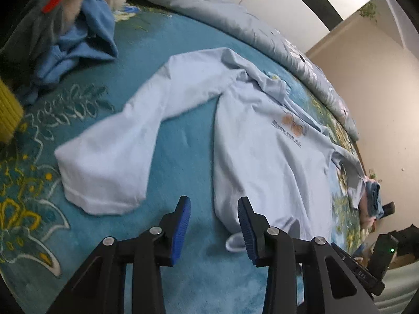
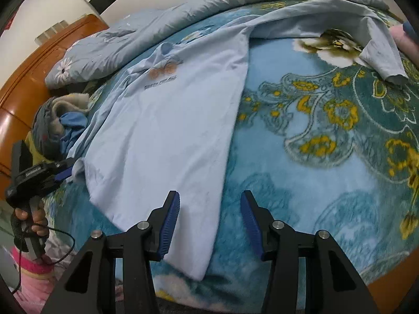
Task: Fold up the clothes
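A pale blue shirt [image 2: 167, 130] lies spread on the bed [image 2: 301, 157], apparently unfolded. The left gripper [image 1: 214, 225] and right gripper [image 2: 210, 222] hover wide open, empty, above its hem. Next, likely grasp the sleeve [image 1: 110, 157] at ten o'clock.

Orange wooden headboard [image 2: 31, 78] stands against a cream wall [image 1: 371, 78].

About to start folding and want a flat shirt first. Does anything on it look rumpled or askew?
Yes. The light blue shirt is not flat: its collar area is bunched into folds, and its bottom hem corner by the left tongs is curled over.
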### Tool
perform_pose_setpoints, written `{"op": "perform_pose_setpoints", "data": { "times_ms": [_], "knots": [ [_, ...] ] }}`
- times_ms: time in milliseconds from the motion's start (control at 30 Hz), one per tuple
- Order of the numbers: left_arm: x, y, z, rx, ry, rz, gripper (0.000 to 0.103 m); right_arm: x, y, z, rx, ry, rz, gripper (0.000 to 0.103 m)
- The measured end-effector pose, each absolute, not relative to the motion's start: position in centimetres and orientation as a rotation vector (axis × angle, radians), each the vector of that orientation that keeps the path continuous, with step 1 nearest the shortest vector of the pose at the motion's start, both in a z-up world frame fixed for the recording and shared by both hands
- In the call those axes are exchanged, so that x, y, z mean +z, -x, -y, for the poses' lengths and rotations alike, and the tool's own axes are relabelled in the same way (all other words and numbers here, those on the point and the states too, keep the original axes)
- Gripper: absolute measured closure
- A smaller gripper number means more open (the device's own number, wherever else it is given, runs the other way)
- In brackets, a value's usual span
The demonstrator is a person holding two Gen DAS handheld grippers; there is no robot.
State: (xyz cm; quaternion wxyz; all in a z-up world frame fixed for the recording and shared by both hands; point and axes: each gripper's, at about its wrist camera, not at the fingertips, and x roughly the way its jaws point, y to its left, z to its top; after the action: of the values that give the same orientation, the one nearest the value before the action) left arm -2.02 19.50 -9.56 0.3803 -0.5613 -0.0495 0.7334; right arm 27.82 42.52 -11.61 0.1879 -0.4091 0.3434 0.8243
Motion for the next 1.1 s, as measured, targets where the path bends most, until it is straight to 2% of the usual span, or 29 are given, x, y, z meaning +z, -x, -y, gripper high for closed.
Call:
{"op": "perform_pose_setpoints", "data": {
  "times_ms": [33,67,100,367,567,767,833,867,900,1000,1100],
  "knots": [
    [-9.3,1.9,-19.1,1.872,1.429,0.127,0.062,-11.6,-28.0,-42.3,2.330,1.139,-1.002,0.061],
    [-9.1,1.7,-18.4,1.874,1.424,0.127,0.061,-11.6,-28.2,-42.2,2.337,1.116,-1.042,0.076],
    [-9.0,1.6,-18.0,1.876,1.423,0.129,0.061,-11.6,-28.4,-42.1,2.342,1.090,-1.081,0.100],
    [-10.7,0.2,-17.5,1.795,1.483,0.168,0.061,-6.4,-31.9,-44.5,2.330,0.797,-0.988,0.101],
    [-12.6,-1.0,-19.0,1.677,1.564,0.223,0.061,-7.4,-33.3,-46.6,2.233,0.785,-0.993,0.101],
    [-11.9,-2.3,-20.3,1.729,1.531,0.129,0.063,-8.5,-34.1,-47.5,2.215,0.780,-1.065,0.101],
    [-11.8,-2.9,-20.8,1.740,1.506,0.101,0.071,-8.7,-34.2,-47.5,2.215,0.783,-1.076,0.101],
    [-11.8,-3.1,-21.1,1.735,1.503,0.104,0.092,-8.6,-34.2,-47.5,2.217,0.781,-1.081,0.101],
    [-11.8,-3.3,-21.1,1.734,1.502,0.111,0.099,-8.6,-34.3,-47.6,2.221,0.779,-1.084,0.101],
    [-11.2,-3.5,-20.3,1.735,1.492,0.143,0.099,-7.8,-34.7,-47.4,2.244,0.767,-1.071,0.101],
    [-9.5,-4.8,-18.4,1.755,1.432,0.092,0.099,-7.0,-34.8,-46.8,2.284,0.778,-1.019,0.101]
  ]
}}
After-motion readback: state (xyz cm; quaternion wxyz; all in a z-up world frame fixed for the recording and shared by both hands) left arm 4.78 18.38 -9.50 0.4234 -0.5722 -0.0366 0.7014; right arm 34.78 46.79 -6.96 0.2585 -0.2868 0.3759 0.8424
